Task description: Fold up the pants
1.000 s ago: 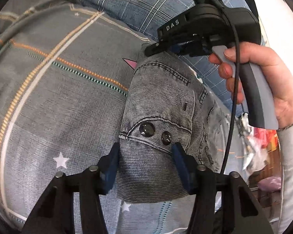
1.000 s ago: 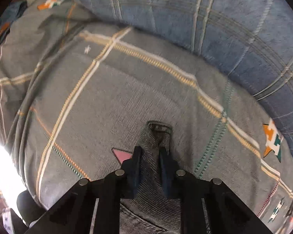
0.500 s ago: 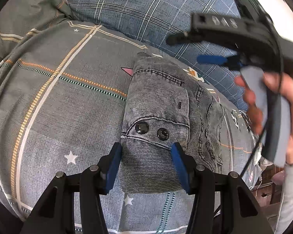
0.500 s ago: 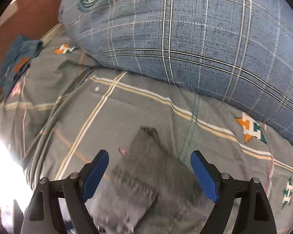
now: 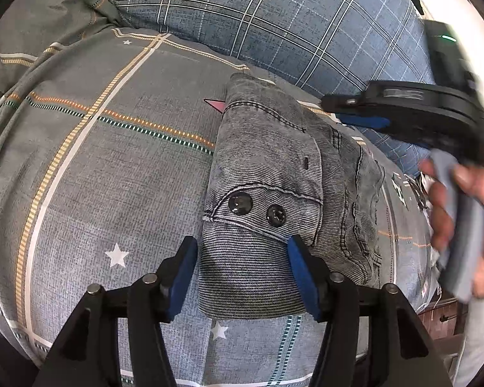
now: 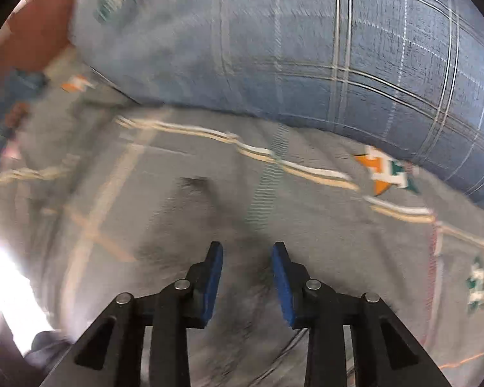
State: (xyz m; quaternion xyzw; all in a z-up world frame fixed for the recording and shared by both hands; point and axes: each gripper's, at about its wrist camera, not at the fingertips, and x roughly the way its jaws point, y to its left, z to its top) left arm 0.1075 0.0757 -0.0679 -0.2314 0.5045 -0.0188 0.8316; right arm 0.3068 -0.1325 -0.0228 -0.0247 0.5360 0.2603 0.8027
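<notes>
The right gripper [image 6: 247, 253] has let go of the pants [image 5: 267, 193] and swung away; its jaws have just been closing, nothing between them. The left gripper [image 5: 242, 258] is straddling the folded pants on the bedsheet [image 5: 113, 177], jaws opening, pads not pressing the cloth.

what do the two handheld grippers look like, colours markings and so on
Both are black frames with silver pivot pins and blue pads on the fingers: left gripper, right gripper. From the left wrist view, the right gripper has a black body with a blurred pale marking, a green light and a grey handle; the person's sleeve is light grey.
</notes>
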